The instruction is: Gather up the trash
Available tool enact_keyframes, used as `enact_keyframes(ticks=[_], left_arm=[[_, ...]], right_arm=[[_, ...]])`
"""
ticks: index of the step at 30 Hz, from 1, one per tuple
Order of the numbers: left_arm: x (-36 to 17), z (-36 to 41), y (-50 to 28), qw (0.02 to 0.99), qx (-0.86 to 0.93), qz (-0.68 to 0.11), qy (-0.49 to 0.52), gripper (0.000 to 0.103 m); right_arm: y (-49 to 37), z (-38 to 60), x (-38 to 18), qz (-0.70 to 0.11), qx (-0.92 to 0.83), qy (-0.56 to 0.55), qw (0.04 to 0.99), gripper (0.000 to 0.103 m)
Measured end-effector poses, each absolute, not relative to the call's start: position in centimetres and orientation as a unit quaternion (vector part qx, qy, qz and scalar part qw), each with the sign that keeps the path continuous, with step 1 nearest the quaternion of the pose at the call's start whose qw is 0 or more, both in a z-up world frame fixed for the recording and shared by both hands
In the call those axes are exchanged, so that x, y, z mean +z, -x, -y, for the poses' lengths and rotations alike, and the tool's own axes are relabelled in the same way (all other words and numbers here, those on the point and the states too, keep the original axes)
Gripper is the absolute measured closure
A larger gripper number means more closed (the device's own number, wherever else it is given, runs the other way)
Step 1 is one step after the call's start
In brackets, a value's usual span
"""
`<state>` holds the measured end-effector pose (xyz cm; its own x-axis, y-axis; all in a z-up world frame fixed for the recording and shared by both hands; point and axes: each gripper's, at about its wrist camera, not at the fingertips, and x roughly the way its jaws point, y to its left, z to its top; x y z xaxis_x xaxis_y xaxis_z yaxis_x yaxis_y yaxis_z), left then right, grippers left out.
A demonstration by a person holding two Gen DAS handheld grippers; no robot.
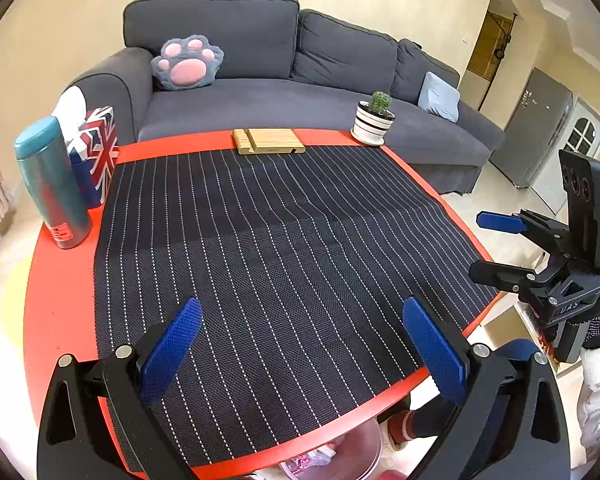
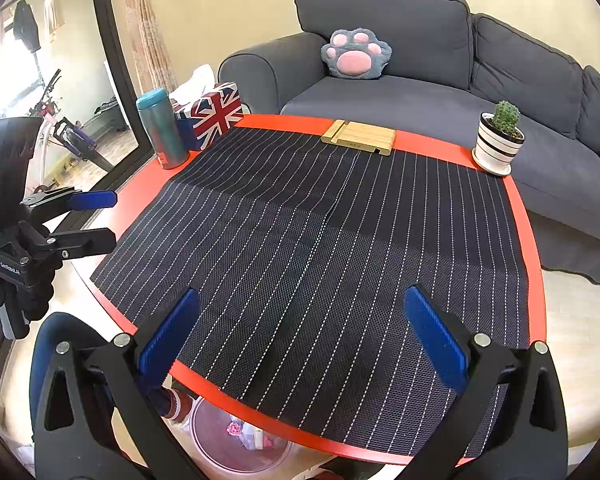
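Red table, striped mat, grey sofa behind.

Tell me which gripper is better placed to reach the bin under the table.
Left, probably, by little. Both are open and empty; the bin sits almost centred below the left gripper, but off-centre below the right gripper.

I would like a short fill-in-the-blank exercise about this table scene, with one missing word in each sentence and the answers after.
1. The round table has a ____ rim around the striped mat.
2. The small plant in the striped pot is a ____.
3. The teal bottle stands beside a tissue box printed with a ____.
4. Both the left gripper and the right gripper have their fingers ____, holding nothing.

Answers: red; cactus; flag; open
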<state>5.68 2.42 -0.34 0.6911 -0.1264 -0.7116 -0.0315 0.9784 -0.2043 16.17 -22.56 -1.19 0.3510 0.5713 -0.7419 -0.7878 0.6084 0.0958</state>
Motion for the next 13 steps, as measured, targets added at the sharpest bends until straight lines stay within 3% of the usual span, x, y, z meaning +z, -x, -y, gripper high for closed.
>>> enact_keyframes(ticks=[13], left_arm=[[-0.55, -2.36, -5.76, 0.911, -0.024, -0.399, 0.098, 0.006]], right_arm=[[-15.97, 22.41, -1.21, -0.386, 0.421, 0.141, 0.809, 0.003]])
